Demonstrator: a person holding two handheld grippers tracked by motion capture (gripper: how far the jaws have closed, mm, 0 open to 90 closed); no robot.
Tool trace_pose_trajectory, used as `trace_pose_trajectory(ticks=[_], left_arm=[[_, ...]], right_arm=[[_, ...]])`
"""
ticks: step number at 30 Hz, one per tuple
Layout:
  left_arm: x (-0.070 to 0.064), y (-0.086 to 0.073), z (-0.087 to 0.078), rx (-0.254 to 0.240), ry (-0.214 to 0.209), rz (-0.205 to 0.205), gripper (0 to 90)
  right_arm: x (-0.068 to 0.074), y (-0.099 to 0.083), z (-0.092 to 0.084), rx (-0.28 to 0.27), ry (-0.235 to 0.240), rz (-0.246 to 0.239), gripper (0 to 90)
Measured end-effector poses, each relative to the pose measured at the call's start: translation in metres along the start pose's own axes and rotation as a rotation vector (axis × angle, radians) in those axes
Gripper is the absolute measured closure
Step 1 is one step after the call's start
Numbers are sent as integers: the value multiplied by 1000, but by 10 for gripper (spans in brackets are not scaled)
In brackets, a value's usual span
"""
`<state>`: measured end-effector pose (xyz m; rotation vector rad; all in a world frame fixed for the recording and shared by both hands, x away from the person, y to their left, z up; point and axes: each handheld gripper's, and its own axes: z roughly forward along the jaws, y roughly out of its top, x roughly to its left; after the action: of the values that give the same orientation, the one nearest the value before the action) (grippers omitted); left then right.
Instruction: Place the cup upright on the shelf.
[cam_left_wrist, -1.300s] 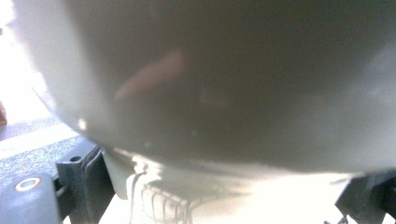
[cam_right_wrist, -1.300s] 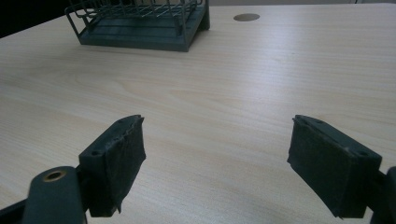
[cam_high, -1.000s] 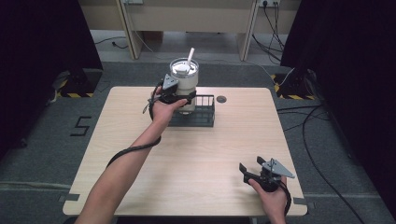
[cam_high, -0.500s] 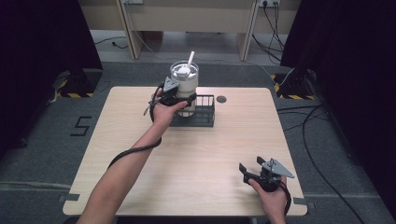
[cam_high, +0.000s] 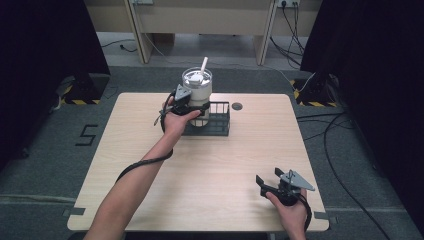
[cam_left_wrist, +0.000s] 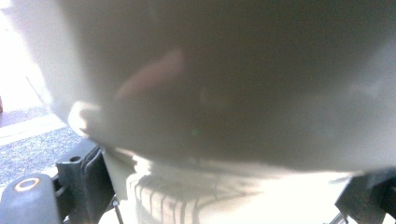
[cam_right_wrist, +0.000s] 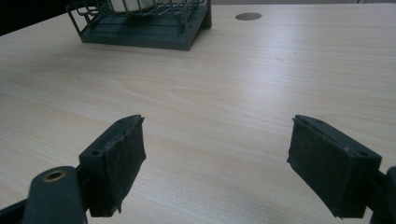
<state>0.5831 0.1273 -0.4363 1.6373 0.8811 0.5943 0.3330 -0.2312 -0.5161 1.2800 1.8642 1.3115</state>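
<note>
- My left gripper is at the far side of the surface, clamped round the side of the cup.
- In the left gripper view the cup sits right up against the lens, blurred. One black jaw is at each lower corner, pressed to its lower body. I read that as closed on the cup.
- Cup is pale, tall, upright, with a clear lid and a white straw sticking out, tilted to the right.
- Cup's base is inside the dark wire basket, at its left end. Can't tell whether it rests on the basket floor or hangs just above it.
- Basket sits on the surface near the far edge, about mid-width. Just right of it is a round grommet in the surface.
- My right gripper is at the near right corner, well apart from the basket, held just over the surface.
- Right gripper view: jaws spread wide, holding nothing, bare wood between them. Pads look worn at the edges.
- That same view has the basket far ahead at top left, cup base just visible inside, grommet at top centre-right.
- Left forearm stretches across the surface, the gripper's cable trailing beside it.
</note>
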Motion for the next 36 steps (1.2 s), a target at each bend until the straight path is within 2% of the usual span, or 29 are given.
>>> trace_pose_trajectory(ticks=[7,16,25,36], left_arm=[[3,-3,-1,-14,-15,-9,92],[2,-6,-2,-20,-31,7,83],[2,-10,-2,-33,-33,-19,67],[1,-9,-6,-29,-26,-7,73]], right_arm=[[1,0,0,1,2,-4,190],[1,0,0,6,2,-5,190],[1,0,0,7,4,-4,190],[1,0,1,7,5,-2,190]])
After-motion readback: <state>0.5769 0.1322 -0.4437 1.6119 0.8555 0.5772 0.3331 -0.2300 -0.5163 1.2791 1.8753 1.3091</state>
